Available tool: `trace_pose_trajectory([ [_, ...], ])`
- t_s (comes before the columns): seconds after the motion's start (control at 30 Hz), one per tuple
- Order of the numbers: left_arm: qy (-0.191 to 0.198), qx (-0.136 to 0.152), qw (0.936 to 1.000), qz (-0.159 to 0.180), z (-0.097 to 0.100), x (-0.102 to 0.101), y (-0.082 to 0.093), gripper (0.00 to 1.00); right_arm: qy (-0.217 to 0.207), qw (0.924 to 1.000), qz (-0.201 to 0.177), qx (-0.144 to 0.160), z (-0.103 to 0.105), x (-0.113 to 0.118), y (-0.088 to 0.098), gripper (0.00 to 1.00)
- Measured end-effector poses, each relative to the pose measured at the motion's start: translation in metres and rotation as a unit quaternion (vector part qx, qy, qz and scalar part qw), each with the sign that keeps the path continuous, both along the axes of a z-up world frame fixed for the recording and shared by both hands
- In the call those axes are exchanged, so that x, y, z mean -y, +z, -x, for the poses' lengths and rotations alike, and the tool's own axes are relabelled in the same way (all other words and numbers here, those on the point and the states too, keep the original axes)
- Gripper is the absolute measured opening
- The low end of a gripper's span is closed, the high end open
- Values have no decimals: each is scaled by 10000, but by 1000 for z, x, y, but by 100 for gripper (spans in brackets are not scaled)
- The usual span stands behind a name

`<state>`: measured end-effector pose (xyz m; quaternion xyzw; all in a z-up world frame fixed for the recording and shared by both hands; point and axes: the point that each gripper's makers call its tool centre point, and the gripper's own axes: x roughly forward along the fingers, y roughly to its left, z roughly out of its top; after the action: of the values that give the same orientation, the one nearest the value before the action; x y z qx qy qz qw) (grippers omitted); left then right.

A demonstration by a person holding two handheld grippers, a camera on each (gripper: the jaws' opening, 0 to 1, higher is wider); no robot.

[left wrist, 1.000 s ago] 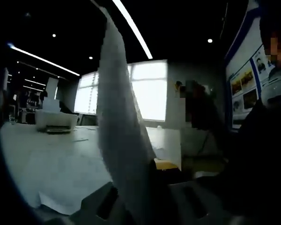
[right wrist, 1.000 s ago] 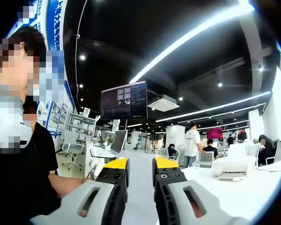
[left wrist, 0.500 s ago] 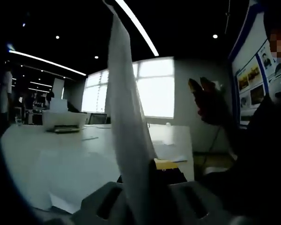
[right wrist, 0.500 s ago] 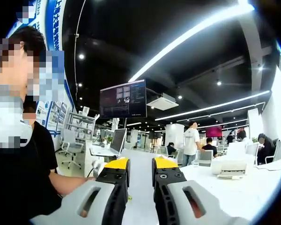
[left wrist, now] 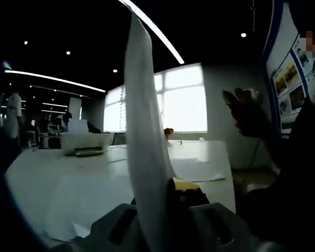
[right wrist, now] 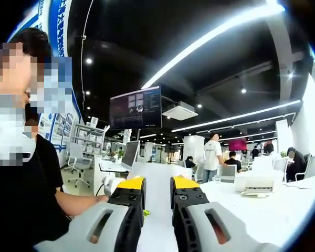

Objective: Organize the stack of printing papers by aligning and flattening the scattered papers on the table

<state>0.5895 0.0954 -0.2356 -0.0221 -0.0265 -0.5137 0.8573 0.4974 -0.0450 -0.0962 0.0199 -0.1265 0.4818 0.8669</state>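
While the left gripper (left wrist: 163,210) has its jaws clamped on one upright paper sheet (left wrist: 144,131), two more sheets (left wrist: 89,202) lie on the worktop (left wrist: 37,173); the right gripper (right wrist: 157,191) also pinches a sheet (right wrist: 158,184).

Both views low, level; table (left wrist: 210,157) shared.

No text can be read; the wall poster (right wrist: 56,31) seems to carry lettering, too blurred to make out.
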Motion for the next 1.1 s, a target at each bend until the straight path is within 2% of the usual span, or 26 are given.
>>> trace_pose_trajectory([
  [0.17, 53, 60, 9999, 86, -3, -3, 2, 6, -7, 10000, -4, -19, 1, -1, -1, 15],
  [0.43, 126, 69, 9998, 159, -12, -7, -5, 6, -112, 9999, 51, -65, -1, 3, -2, 15],
  [0.63, 248, 37, 9992, 311, -24, -16, -10, 6, -244, 9996, 62, -152, -6, 14, -8, 15],
  [1.1, 592, 29, 9977, 330, -39, -27, -24, 6, -602, 9979, 55, -213, -9, 44, -14, 15],
])
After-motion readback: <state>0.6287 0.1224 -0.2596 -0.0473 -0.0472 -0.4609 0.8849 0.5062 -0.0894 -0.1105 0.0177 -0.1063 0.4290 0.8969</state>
